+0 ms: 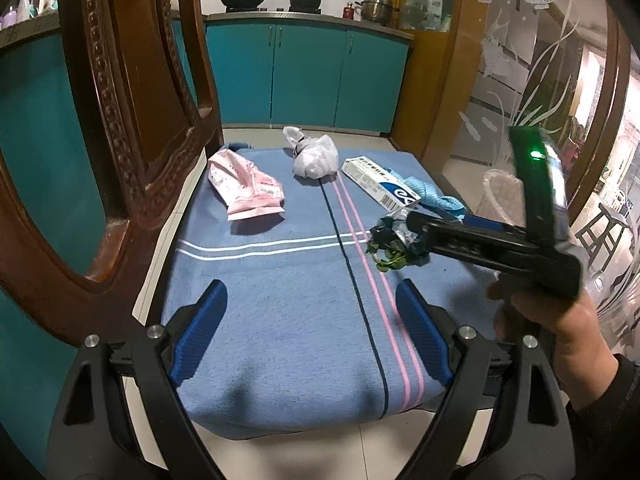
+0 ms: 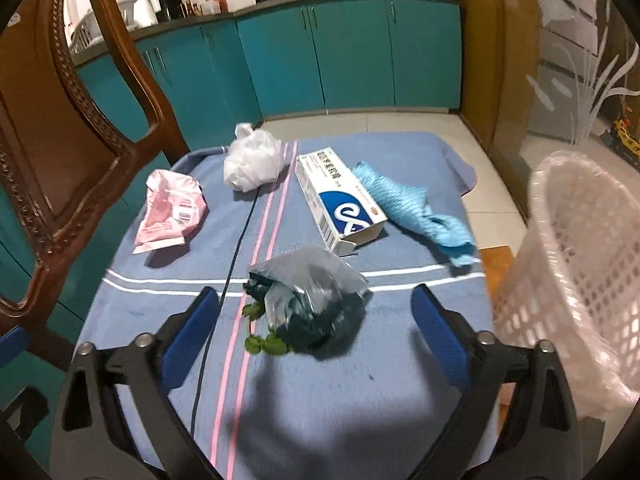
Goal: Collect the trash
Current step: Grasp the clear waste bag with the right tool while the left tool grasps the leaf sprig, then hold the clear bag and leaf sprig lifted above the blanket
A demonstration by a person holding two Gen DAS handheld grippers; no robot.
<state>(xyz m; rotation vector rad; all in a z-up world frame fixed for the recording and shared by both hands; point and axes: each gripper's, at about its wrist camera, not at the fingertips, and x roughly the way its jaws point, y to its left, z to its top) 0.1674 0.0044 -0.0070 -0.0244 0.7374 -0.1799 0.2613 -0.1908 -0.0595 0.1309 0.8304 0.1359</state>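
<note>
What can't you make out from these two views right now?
- Bin: its inside is hidden by its own wall, and the right wrist view's edge cuts it.
- Bag of greens: motion-blurred; in the left wrist view, the right gripper covers part.
- White box: print too small.

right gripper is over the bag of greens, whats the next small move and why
Probably ease the right gripper a little further down and forward, then close. Its jaws stand open, with the clear bag of greens between the fingertips but not yet pinched, and the lined basket waits alongside.
</note>
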